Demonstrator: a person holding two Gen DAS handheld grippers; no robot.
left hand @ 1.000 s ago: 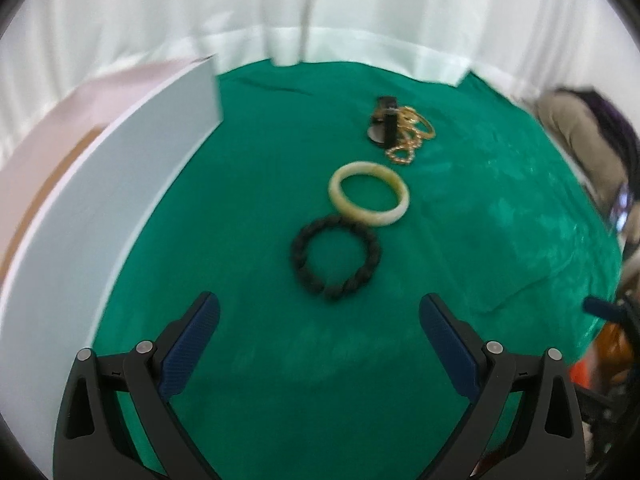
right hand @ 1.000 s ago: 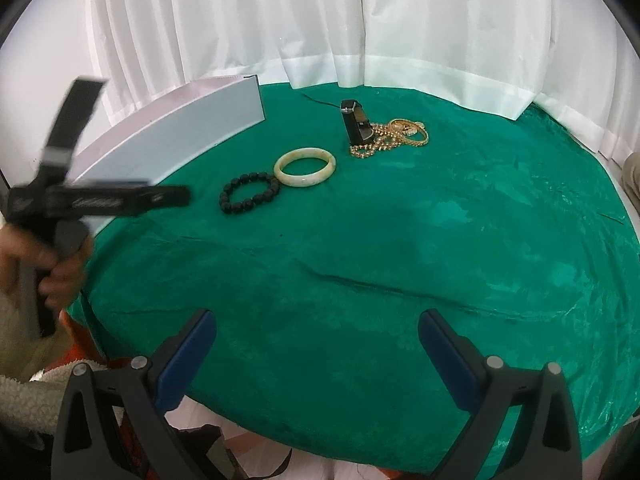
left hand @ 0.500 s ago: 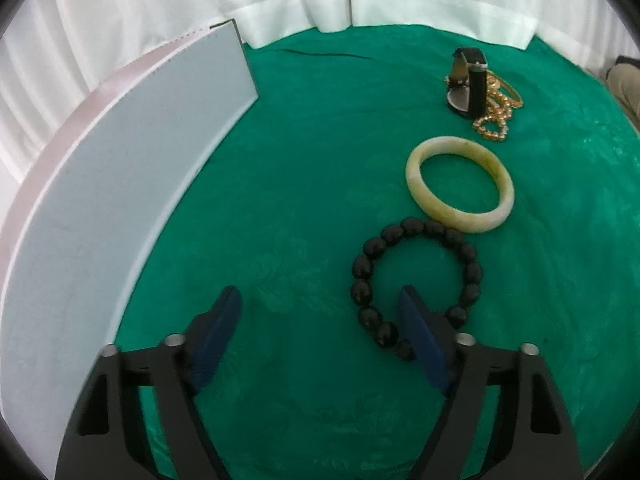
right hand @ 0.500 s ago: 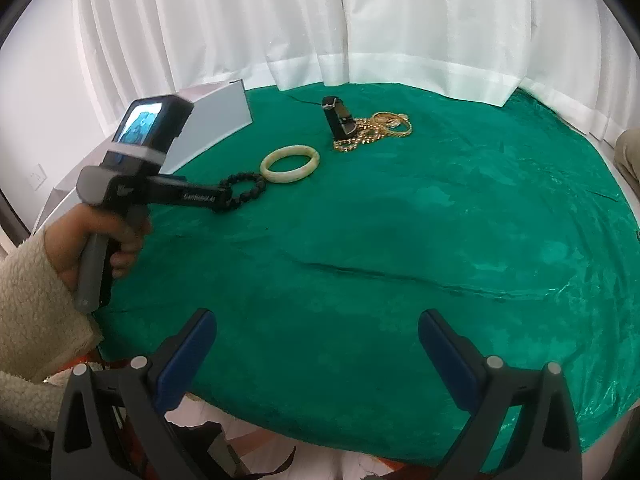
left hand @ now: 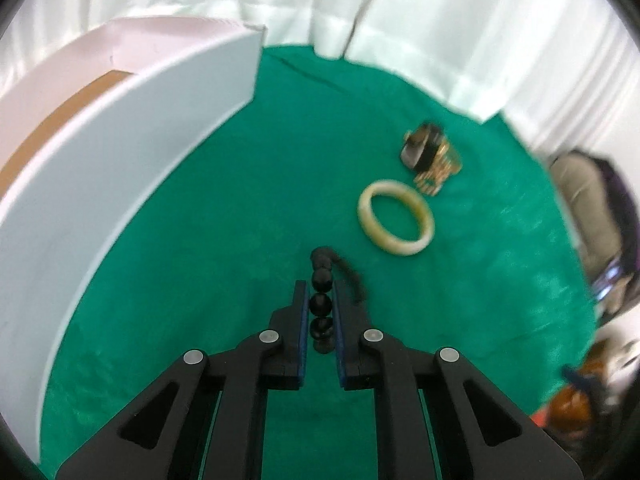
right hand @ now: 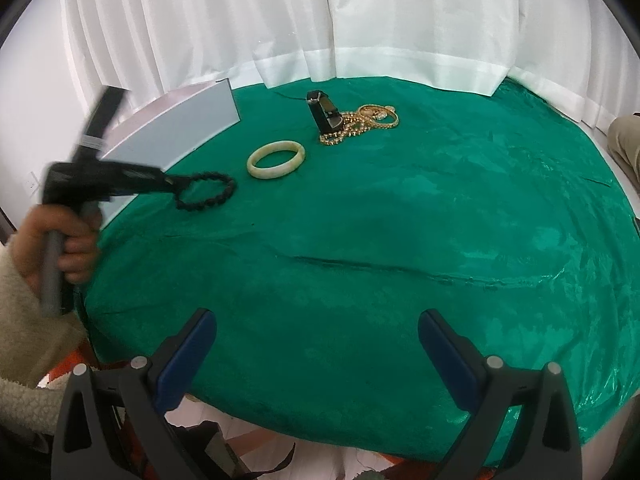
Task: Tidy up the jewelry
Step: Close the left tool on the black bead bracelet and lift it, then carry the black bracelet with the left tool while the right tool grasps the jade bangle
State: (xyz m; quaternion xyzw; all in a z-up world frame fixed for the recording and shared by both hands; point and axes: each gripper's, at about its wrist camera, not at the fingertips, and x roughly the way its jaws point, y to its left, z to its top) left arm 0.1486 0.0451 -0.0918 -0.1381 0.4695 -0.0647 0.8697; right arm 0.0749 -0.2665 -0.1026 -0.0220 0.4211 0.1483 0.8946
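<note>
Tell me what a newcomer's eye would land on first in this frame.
First, the left gripper, its jaws shut on the black beaded bracelet, whose loop hangs beyond them in the right wrist view. Next, the pale cream bangle lying on the green velvet tablecloth, with a black-strapped watch and a tangle of gold chains behind it. The white open box stands to the left.

My left claw (left hand: 320, 300), wide open a second ago and half closed around the bead bracelet's (left hand: 321, 304) near edge half a second ago, is now clamped on its beads. The bracelet no longer lies flat as a ring on the tabletop (left hand: 248, 200); it is tilted up edge-on from my wrist view, its far side blurred.
</note>
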